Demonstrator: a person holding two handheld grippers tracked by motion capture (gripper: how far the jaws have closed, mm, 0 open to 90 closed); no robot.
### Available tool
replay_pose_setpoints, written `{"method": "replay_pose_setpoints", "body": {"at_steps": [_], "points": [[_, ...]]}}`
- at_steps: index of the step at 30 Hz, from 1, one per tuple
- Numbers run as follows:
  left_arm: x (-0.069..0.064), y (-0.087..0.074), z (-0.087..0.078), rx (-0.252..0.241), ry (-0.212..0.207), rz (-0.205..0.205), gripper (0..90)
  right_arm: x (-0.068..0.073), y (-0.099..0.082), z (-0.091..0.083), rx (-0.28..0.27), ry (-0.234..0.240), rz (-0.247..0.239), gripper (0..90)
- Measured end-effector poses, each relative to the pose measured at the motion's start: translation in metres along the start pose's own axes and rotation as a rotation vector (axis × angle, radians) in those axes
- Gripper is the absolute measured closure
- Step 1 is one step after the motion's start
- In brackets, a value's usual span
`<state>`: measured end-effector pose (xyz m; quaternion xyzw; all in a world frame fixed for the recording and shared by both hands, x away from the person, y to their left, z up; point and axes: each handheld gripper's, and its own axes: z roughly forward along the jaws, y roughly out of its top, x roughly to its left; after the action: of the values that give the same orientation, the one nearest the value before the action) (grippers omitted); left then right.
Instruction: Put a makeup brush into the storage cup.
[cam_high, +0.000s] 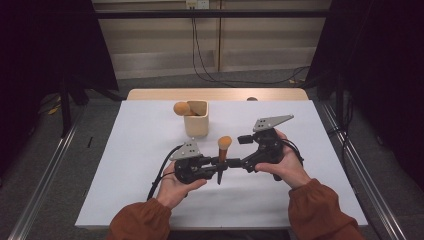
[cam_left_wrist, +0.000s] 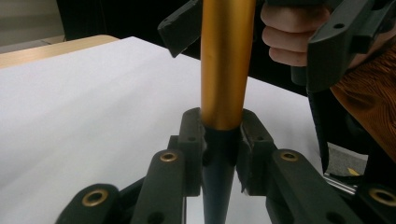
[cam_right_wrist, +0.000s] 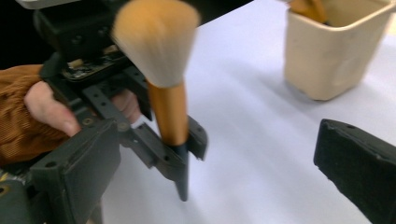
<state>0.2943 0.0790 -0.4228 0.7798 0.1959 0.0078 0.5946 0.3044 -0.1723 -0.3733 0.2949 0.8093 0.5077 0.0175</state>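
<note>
A makeup brush (cam_high: 224, 145) with an orange tuft, a gold ferrule (cam_left_wrist: 226, 65) and a black pointed handle stands upright above the white table. My left gripper (cam_high: 220, 164) is shut on the handle just below the ferrule (cam_right_wrist: 172, 126), and its tip hangs free beneath the jaws. My right gripper (cam_high: 240, 151) faces it from the right with its jaws wide open on either side of the brush, touching nothing. One of its padded fingertips (cam_right_wrist: 355, 158) stands well clear of the brush.
A beige cup (cam_high: 196, 120) stands behind the brush near the table's middle, with a second orange-tufted brush (cam_high: 181, 108) leaning out of it. The white sheet (cam_high: 150, 175) covers the table, whose wooden edge (cam_high: 215, 94) shows at the far side.
</note>
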Motion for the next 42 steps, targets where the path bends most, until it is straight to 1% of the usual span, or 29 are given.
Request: {"method": "replay_pose_setpoints", "body": {"at_steps": [2,4,5,7,8,10,13,15,17,20,24,27,32,34,35,36,38,39,42], "points": [[0.001,0.000,-0.001,-0.003,0.003,-0.003,74.3,-0.001,-0.002,-0.002,-0.005,0.000,0.006,0.9],[0.001,0.000,-0.003,-0.006,0.007,-0.004,74.3,-0.003,-0.005,-0.003,-0.010,-0.016,0.009,0.8],[0.002,0.001,-0.004,-0.010,0.002,-0.007,74.3,-0.003,-0.007,-0.004,-0.010,-0.021,0.015,1.0],[0.002,0.001,-0.005,-0.011,0.006,-0.003,74.3,-0.004,-0.010,-0.005,-0.014,0.009,0.012,1.6],[0.002,0.001,-0.006,-0.016,0.008,-0.003,74.3,-0.004,-0.012,-0.006,-0.018,0.009,0.016,2.0],[0.002,0.001,-0.007,-0.016,0.011,-0.001,74.3,-0.004,-0.015,-0.007,-0.036,-0.006,0.027,0.4],[0.003,0.002,-0.011,-0.018,0.015,0.000,74.3,-0.005,-0.020,-0.010,-0.045,-0.015,0.026,0.5],[0.003,0.002,-0.013,-0.016,0.019,0.002,74.3,-0.005,-0.023,-0.011,-0.047,-0.038,0.035,0.6],[0.004,0.002,-0.016,-0.020,0.023,-0.002,74.3,-0.004,-0.027,-0.011,-0.055,-0.071,0.028,0.6],[0.005,0.001,-0.017,-0.024,0.024,-0.016,74.3,-0.004,-0.032,-0.011,-0.056,-0.080,0.040,0.6],[0.006,0.001,-0.020,-0.017,0.026,-0.011,74.3,-0.005,-0.041,-0.013,-0.056,-0.112,0.054,0.6],[0.007,0.002,-0.023,-0.016,0.030,-0.011,74.3,-0.004,-0.047,-0.016,-0.059,-0.165,0.053,0.6],[0.010,0.002,-0.030,-0.019,0.051,-0.020,74.2,-0.002,-0.055,-0.021,-0.095,-0.218,0.069,0.6],[0.013,0.002,-0.034,-0.028,0.054,-0.035,74.3,-0.002,-0.059,-0.025,-0.109,-0.233,0.078,0.7],[0.014,0.002,-0.035,-0.041,0.055,-0.041,74.3,-0.003,-0.061,-0.027,-0.112,-0.245,0.086,0.8],[0.015,0.002,-0.037,-0.047,0.060,-0.037,74.3,-0.003,-0.063,-0.028,-0.119,-0.260,0.091,1.1],[0.017,0.002,-0.040,-0.044,0.067,-0.037,74.3,-0.003,-0.067,-0.032,-0.140,-0.276,0.102,1.3],[0.018,0.002,-0.041,-0.040,0.075,-0.034,74.3,-0.004,-0.069,-0.033,-0.141,-0.280,0.106,1.2],[0.019,0.002,-0.044,-0.046,0.083,-0.038,74.3,-0.004,-0.074,-0.038,-0.140,-0.311,0.121,1.7]]}}
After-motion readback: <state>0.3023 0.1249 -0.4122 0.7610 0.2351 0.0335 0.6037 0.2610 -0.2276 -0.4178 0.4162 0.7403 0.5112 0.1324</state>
